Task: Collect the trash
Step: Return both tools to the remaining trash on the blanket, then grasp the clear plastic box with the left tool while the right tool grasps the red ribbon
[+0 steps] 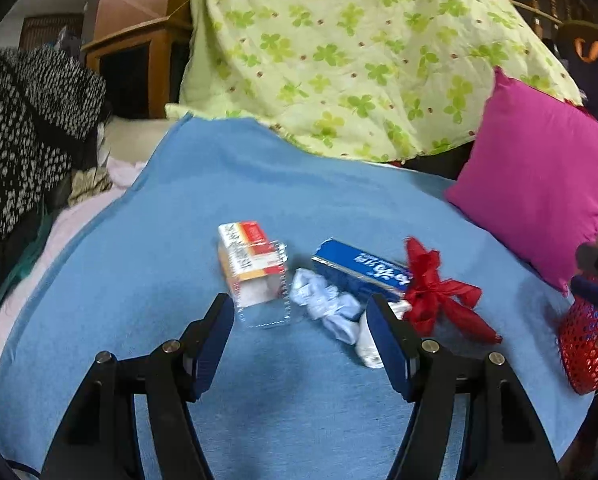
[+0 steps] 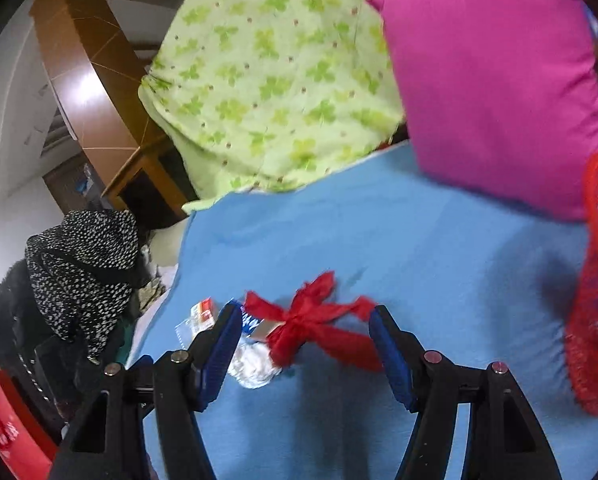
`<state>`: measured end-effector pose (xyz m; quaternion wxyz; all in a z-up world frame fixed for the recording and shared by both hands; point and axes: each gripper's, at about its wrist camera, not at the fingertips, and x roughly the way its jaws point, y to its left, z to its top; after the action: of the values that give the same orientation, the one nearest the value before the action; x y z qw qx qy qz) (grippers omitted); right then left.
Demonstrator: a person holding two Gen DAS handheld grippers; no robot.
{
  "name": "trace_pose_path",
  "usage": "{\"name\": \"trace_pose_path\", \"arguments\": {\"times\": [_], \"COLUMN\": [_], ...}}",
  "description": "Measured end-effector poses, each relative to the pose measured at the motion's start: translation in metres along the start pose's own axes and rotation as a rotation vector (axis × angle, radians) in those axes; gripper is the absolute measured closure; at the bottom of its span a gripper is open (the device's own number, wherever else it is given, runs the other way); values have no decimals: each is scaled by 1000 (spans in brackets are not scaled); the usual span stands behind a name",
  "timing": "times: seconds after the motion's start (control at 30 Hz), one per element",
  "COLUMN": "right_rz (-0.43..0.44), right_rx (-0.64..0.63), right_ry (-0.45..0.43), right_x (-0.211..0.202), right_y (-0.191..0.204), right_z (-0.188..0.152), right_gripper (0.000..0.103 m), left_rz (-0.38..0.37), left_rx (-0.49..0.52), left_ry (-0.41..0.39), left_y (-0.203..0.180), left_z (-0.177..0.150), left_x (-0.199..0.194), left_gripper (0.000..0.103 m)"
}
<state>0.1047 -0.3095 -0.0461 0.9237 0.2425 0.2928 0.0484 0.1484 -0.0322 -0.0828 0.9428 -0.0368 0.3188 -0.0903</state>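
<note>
On the flat blue cloth the trash lies in a row: an orange-and-white cardboard box in clear plastic, crumpled white tissue, a long blue carton and a crinkled red ribbon bow. Both the left gripper and right gripper hover with fingers spread, holding nothing. A red mesh basket stands near a magenta pillow.

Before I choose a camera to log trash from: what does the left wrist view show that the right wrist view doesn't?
Left only: the whole blue box, which the right wrist view mostly hides behind the bow. Right only: a red object at lower left. Both: red ribbon bow, crumpled white paper, orange-and-white carton, red mesh basket, pink pillow, and each view's own open claw.
</note>
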Motion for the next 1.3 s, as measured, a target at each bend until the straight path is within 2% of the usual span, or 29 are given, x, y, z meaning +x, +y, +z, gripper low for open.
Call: {"name": "trace_pose_path", "arguments": {"times": [0.23,0.37,0.5,0.63,0.77,0.93,1.03,1.1,1.17,1.3], "right_rz": [11,41,78,77,42,-19,-70,-120,-157,-162], "right_rx": [21,100,202,272,309,299,235,155,95,45], "right_ry": [126,198,260,282,263,295,312,316,322,340], "right_x": [58,91,122,147,164,187,195,199,201,198], "right_y": [5,-2,-11,-13,-12,-11,-6,1,5,3], "right_z": [-2,-4,-8,-10,-7,-8,-7,-6,-6,-5], "right_gripper": [33,33,33,33,33,34,41,53,61,67], "left_rz": [-15,-19,11,-5,-33,-86,-104,-77,-70,-56], "left_rx": [-61,-97,-127,-172,-207,-241,-249,-232,-222,-195], "left_ry": [64,84,72,66,44,93,118,132,154,190], "left_y": [30,46,63,74,78,74,70,68,64,58], "left_z": [4,9,19,31,46,49,49,47,43,34], "left_x": [13,20,31,53,75,99,103,105,108,109], "left_gripper": [34,34,34,34,34,34,34,34,34,34]}}
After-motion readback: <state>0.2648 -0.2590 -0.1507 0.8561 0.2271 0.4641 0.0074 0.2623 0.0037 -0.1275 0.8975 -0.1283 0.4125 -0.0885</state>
